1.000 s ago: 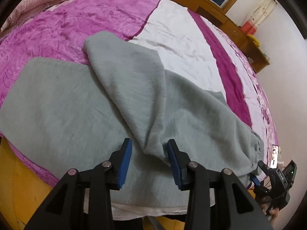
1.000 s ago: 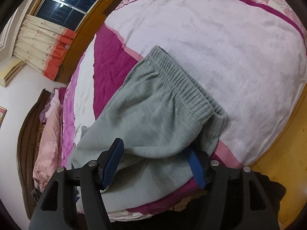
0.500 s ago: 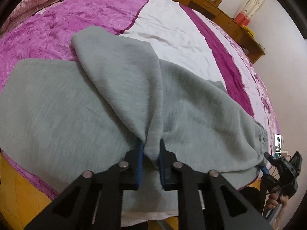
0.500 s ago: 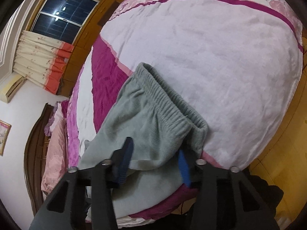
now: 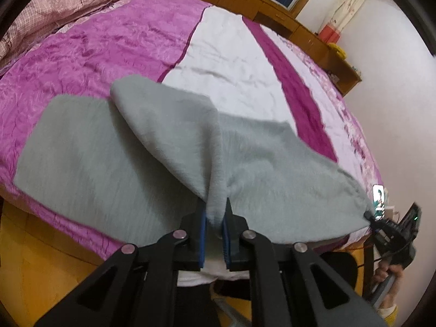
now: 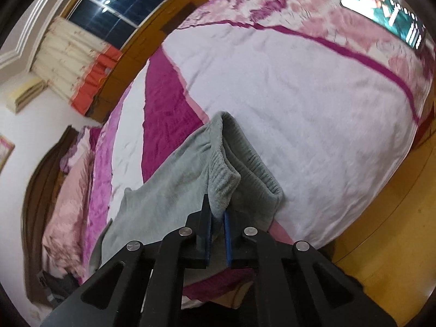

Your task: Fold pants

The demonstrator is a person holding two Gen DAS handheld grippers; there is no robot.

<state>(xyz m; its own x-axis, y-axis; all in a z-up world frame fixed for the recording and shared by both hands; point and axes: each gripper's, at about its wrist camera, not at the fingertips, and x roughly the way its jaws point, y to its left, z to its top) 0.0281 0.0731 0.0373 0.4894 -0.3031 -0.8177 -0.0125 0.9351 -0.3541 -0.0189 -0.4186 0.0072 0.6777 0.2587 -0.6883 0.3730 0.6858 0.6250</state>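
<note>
Grey fleece pants (image 5: 95,150) lie spread across a pink and white bed (image 5: 109,49). My left gripper (image 5: 215,212) is shut on a pinched ridge of the leg cloth near the bed's front edge and lifts it into a peak. In the right wrist view, the pants (image 6: 169,185) end in a ribbed elastic waistband (image 6: 245,158). My right gripper (image 6: 218,209) has its jaws closing tight on a fold of that waistband, and the blue pads press the cloth. The right gripper also shows at the far right of the left wrist view (image 5: 392,231), at the pants' corner.
A phone (image 6: 384,11) with a lit screen lies on the bed near its foot. A pink quilt (image 5: 54,8) is bunched at the head end. Wooden cabinets (image 5: 272,2) line the far wall under a dark window. A yellow wooden floor (image 6: 381,218) borders the bed.
Both grippers went from open around the cloth to shut on it. Each has since risen a little, drawing the leg fold and the waistband up off the bed.
</note>
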